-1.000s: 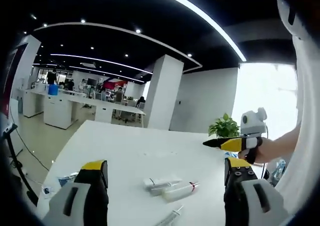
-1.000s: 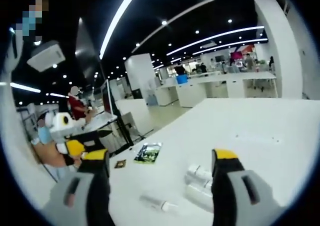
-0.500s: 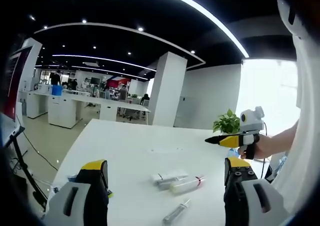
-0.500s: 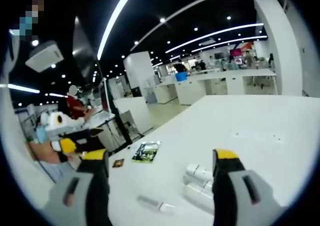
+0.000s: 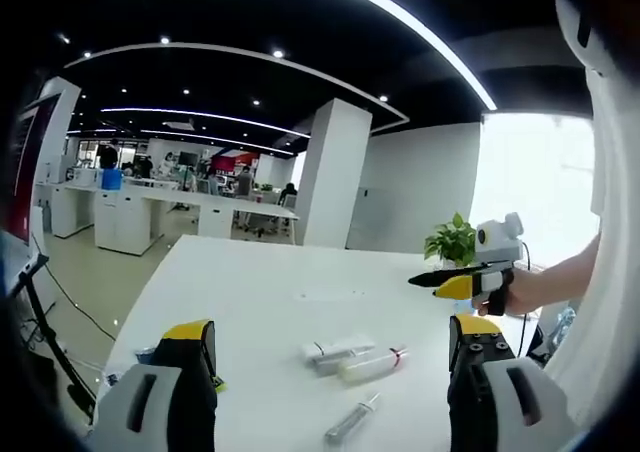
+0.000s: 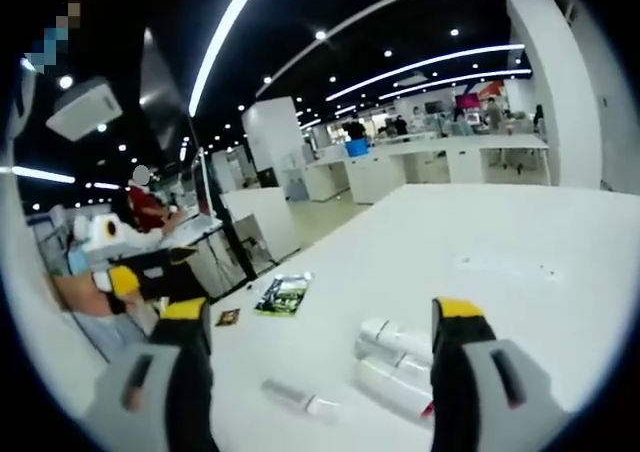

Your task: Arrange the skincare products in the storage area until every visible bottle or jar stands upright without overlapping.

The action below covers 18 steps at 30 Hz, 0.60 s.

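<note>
Several white skincare tubes lie on their sides on a white table (image 5: 260, 292). In the left gripper view a pair of tubes (image 5: 335, 352) lies beside a tube with a red band (image 5: 372, 365), and a slim tube (image 5: 352, 419) lies nearer to me. My left gripper (image 5: 330, 372) hovers open above them. The right gripper (image 5: 470, 284) enters from the right, held in a hand. In the right gripper view the white tubes (image 6: 392, 342), a larger tube (image 6: 392, 390) and a small tube (image 6: 295, 399) lie between the jaws of my open right gripper (image 6: 320, 332).
A green sachet (image 6: 282, 294) and a small dark packet (image 6: 227, 318) lie near the table's left edge. A potted plant (image 5: 455, 244) stands at the table's far end. Desks, pillars and people fill the office behind. A tripod (image 5: 45, 332) stands left of the table.
Both views have shifted slightly as the hands moved. The tubes now sit a little lower and closer in the right gripper view. No tube has been moved or gripped.
</note>
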Each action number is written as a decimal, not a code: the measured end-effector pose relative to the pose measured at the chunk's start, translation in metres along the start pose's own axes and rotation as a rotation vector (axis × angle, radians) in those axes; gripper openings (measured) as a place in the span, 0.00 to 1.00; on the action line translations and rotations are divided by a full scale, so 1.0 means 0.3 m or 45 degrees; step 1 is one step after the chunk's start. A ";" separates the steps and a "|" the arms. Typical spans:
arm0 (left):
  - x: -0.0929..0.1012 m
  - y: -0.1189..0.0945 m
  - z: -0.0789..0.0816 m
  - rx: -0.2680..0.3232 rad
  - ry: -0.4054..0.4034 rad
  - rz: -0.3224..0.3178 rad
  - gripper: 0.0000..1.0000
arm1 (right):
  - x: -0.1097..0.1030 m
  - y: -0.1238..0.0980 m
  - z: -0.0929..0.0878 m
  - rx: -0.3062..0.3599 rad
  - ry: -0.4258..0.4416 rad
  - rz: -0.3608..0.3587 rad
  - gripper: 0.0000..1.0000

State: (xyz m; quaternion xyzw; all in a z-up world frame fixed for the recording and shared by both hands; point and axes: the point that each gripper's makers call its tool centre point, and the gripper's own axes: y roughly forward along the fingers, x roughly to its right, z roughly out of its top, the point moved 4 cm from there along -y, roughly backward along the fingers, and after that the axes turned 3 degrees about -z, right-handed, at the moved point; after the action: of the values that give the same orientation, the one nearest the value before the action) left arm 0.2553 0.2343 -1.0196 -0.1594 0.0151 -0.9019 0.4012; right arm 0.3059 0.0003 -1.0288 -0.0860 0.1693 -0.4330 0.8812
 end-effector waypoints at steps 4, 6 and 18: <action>0.008 -0.002 0.005 0.002 0.004 0.000 1.00 | 0.033 0.016 -0.008 -0.046 -0.071 0.008 0.90; 0.010 -0.006 0.005 0.010 0.006 0.003 1.00 | 0.072 0.033 -0.010 -0.088 -0.095 0.020 0.89; -0.030 -0.041 -0.010 -0.001 -0.007 0.083 1.00 | 0.296 0.140 -0.018 -0.270 -0.374 0.008 0.83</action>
State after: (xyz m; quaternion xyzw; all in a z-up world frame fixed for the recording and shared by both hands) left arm 0.2511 0.2489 -1.0230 -0.1614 0.0194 -0.8879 0.4303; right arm 0.3851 -0.0444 -1.0662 -0.2401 0.0837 -0.3926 0.8839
